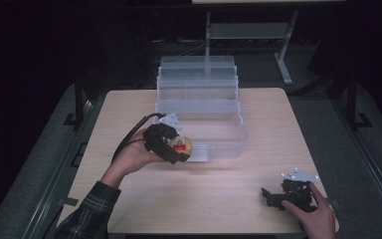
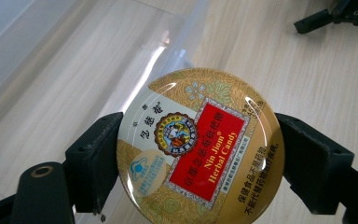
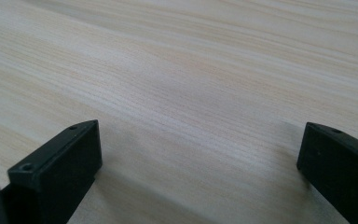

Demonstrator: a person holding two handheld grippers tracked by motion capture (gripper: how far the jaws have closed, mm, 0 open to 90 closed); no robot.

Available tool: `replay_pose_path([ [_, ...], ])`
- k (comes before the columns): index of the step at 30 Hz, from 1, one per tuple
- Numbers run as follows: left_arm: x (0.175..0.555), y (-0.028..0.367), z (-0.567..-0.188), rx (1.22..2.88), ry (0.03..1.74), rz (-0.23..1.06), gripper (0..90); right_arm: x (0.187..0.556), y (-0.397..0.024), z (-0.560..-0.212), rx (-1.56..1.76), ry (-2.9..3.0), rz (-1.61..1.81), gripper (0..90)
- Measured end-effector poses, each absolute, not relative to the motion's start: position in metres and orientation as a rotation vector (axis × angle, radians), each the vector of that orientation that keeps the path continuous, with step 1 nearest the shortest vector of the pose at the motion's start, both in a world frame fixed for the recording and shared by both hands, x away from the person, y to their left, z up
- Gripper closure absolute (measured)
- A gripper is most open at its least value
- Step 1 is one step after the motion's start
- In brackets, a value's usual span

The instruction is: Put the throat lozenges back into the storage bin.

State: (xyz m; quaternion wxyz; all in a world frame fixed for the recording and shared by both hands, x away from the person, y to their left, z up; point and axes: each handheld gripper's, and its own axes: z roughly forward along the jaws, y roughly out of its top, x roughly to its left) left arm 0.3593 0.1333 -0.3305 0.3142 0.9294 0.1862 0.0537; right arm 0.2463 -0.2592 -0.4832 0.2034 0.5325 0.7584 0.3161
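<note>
Plaid sleeve [image 1: 87,211] is coming in at the near left, and the hand above it is holding the left gripper [image 1: 179,148] up off the table [image 1: 219,199], just at the near-left corner of the clear plastic bin [image 1: 229,134]. Its jaws are pinching a round gold candy tin [image 2: 200,149] by the rim, one pad on each side across the full width, with the red-labelled lid facing the camera in the left gripper view. The tin is riding in the air beside the bin's front wall, not yet over the open compartment as far as I can tell; the bin is lying just beyond and to the right of it, so the carry looks like a short one, forward and rightward over the wall, before letting go. Being round, the tin is offering no long axis to line up.

Over at the near right, the right gripper [image 1: 278,196] is resting low on the wood under the other hand, jaws spread wide with nothing between them, well apart from both tin and bin. The left hand is plainly the nearer one.
</note>
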Motion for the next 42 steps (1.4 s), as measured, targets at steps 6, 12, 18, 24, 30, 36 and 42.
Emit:
replay_pose_path([
  [6, 0.367, 0.139, -0.329, 2.444, 0.519, 0.154, 19.7, 0.246, -0.259, -0.483, 1.485, 2.116, 0.882, 0.0],
  [12, 0.375, 0.146, -0.327, 2.428, 0.56, 0.177, 19.7, 0.246, -0.259, -0.483, 1.485, 2.115, 0.88, 0.0],
  [18, 0.384, 0.154, -0.328, 2.419, 0.613, 0.194, 19.7, 0.247, -0.259, -0.483, 1.482, 2.116, 0.88, 0.0],
  [24, 0.393, 0.161, -0.331, 2.41, 0.663, 0.21, 19.7, 0.246, -0.259, -0.483, 1.487, 2.115, 0.881, 0.0],
  [30, 0.402, 0.168, -0.335, 2.401, 0.72, 0.24, 19.7, 0.246, -0.259, -0.483, 1.486, 2.116, 0.881, 0.0],
  [36, 0.411, 0.173, -0.339, 2.398, 0.762, 0.258, 19.7, 0.246, -0.259, -0.483, 1.486, 2.116, 0.881, 0.0],
  [42, 0.419, 0.176, -0.344, 2.394, 0.806, 0.273, 19.7, 0.246, -0.259, -0.483, 1.486, 2.116, 0.882, 0.0],
])
